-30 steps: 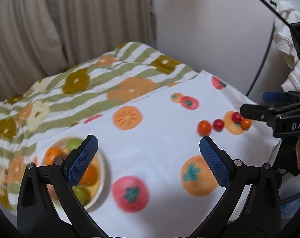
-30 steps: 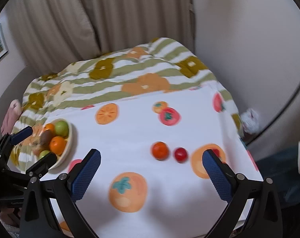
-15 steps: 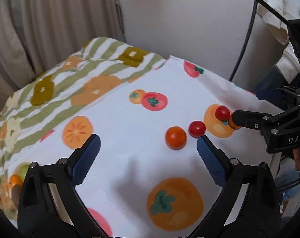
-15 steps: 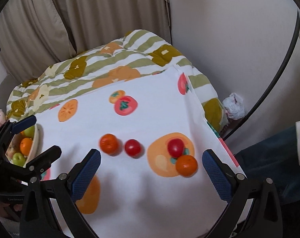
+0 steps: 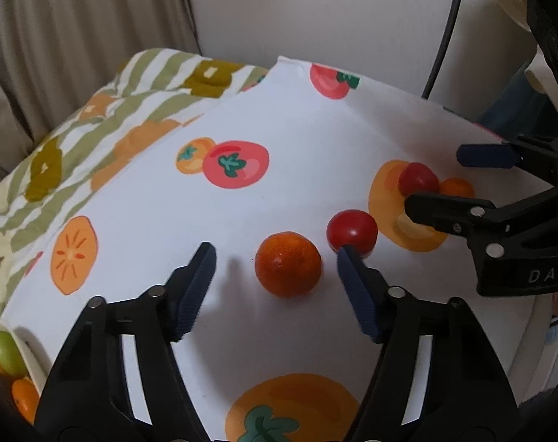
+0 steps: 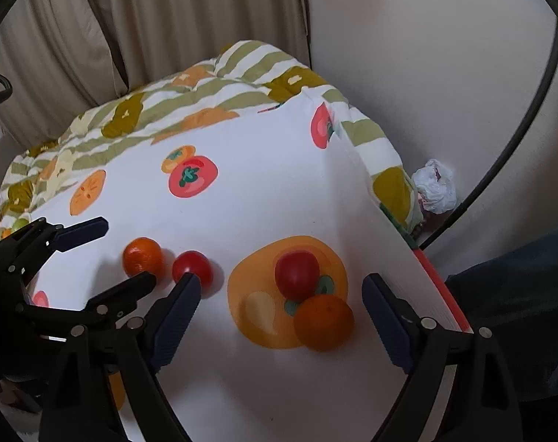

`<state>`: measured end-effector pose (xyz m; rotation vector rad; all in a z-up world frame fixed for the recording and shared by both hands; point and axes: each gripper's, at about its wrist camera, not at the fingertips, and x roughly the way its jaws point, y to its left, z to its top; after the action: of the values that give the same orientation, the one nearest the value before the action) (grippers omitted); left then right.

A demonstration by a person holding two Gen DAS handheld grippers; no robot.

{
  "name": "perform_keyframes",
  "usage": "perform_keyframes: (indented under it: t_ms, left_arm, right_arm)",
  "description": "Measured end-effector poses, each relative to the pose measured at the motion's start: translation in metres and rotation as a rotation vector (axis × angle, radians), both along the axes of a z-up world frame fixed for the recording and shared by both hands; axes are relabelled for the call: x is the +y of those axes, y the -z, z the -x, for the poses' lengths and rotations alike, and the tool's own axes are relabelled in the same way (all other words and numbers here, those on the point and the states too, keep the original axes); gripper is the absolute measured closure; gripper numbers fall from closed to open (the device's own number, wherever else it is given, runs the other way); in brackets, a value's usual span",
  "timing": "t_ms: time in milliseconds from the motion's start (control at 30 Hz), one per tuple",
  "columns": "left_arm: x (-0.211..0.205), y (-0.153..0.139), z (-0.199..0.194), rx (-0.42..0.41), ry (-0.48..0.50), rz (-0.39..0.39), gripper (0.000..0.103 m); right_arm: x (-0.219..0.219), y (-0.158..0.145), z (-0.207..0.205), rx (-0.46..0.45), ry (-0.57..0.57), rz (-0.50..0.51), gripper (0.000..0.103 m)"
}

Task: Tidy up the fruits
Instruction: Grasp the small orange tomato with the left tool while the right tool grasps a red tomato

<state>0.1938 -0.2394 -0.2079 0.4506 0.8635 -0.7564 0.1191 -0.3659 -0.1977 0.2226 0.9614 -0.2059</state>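
Left gripper (image 5: 275, 259) closing around a tangerine on a fruit-print cloth

The tangerine (image 5: 288, 263) sits on the white cloth (image 5: 212, 221) between the closing jaws, neither blue pad touching it. A red tomato (image 5: 352, 230) lies just right of it, by the right pad's tip. At the right of the frame the right gripper (image 5: 437, 180) reaches in around a second tomato (image 5: 418, 178) and a second tangerine (image 5: 457, 188). At the lower left a bowl (image 5: 30, 357) holds green and orange fruit. A striped floral quilt (image 5: 94, 121) lies at the upper left.
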Motion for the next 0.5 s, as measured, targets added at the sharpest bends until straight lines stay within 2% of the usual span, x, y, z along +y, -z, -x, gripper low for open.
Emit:
perform_keyframes:
  t_ms: [67, 233, 500]
  left_arm:
    - [-0.002, 0.004, -0.002, 0.008, 0.002, -0.010, 0.037]
    - [-0.005, 0.009, -0.003, 0.027, 0.000, -0.017, 0.042]
    - [-0.008, 0.017, -0.002, 0.054, -0.006, -0.023, 0.059]
  right_arm:
    - [-0.001, 0.004, -0.006, 0.016, -0.014, -0.004, 0.028]
    - [-0.003, 0.009, -0.015, 0.038, -0.037, 0.002, 0.035]
    - [-0.004, 0.015, -0.022, 0.070, -0.073, 0.026, 0.041]
